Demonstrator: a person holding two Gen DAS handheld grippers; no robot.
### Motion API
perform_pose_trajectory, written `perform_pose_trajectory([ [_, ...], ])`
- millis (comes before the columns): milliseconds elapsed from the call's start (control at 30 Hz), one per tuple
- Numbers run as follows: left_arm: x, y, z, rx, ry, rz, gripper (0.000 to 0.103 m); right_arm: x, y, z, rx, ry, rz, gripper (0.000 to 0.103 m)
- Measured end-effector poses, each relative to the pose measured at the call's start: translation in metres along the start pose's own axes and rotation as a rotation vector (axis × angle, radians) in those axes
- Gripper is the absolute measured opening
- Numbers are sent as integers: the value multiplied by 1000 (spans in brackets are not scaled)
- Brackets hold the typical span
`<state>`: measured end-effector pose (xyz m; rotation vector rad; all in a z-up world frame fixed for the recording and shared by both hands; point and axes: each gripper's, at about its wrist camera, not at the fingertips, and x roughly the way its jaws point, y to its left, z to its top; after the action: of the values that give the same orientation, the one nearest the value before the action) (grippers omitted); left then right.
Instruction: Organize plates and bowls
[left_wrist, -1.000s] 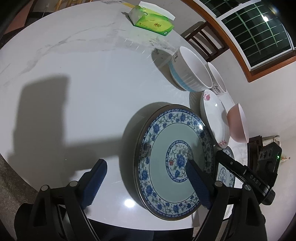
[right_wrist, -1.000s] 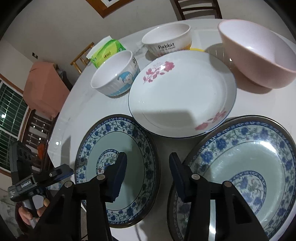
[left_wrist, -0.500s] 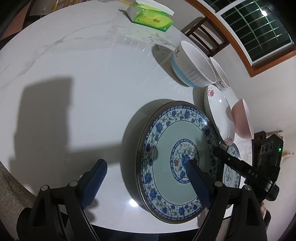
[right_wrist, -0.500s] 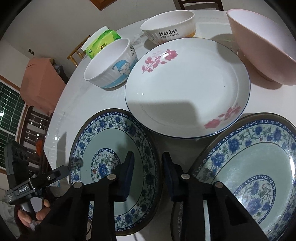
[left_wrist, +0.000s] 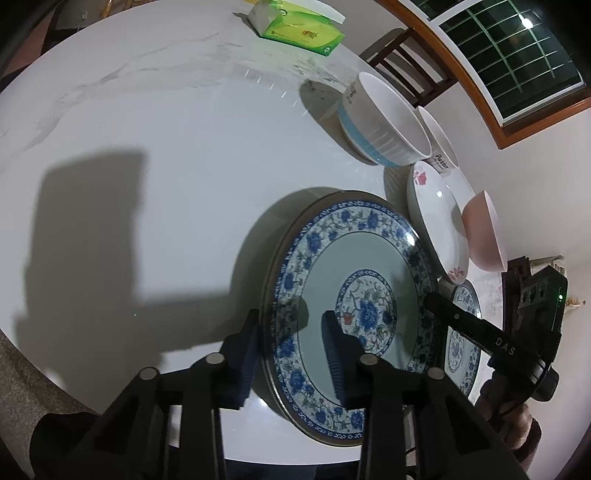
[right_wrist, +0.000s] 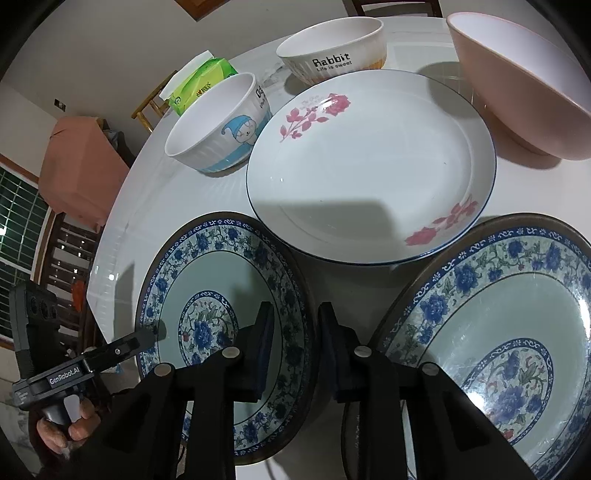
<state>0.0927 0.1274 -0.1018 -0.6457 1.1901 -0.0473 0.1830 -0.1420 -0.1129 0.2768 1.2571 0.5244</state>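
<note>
My left wrist camera looks steeply down, close over the left blue-patterned plate (left_wrist: 354, 314) on the surface (left_wrist: 147, 147). My right wrist camera faces that same plate (right_wrist: 221, 295) from its opposite side, equally near; both also catch the flowered plate (right_wrist: 369, 166)

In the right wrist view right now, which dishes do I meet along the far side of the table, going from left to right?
Tissue pack → cartoon bowl → Rabbit bowl → pink bowl. The white flower plate lies nearer and spans below several of them, so I leave it out.
</note>
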Motion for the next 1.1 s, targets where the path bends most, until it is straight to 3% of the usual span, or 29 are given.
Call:
perform_pose_trajectory([
  [133,-1,3,3,2,-7,8,26,0,0,-5,9,0,7,21],
  [667,-13,29,20,18,-68,89,26,10,26,-17,13,32,75,20],
  [1100,-17,38,23,33,-105,98,26,13,28,-27,24,35,104,20],
])
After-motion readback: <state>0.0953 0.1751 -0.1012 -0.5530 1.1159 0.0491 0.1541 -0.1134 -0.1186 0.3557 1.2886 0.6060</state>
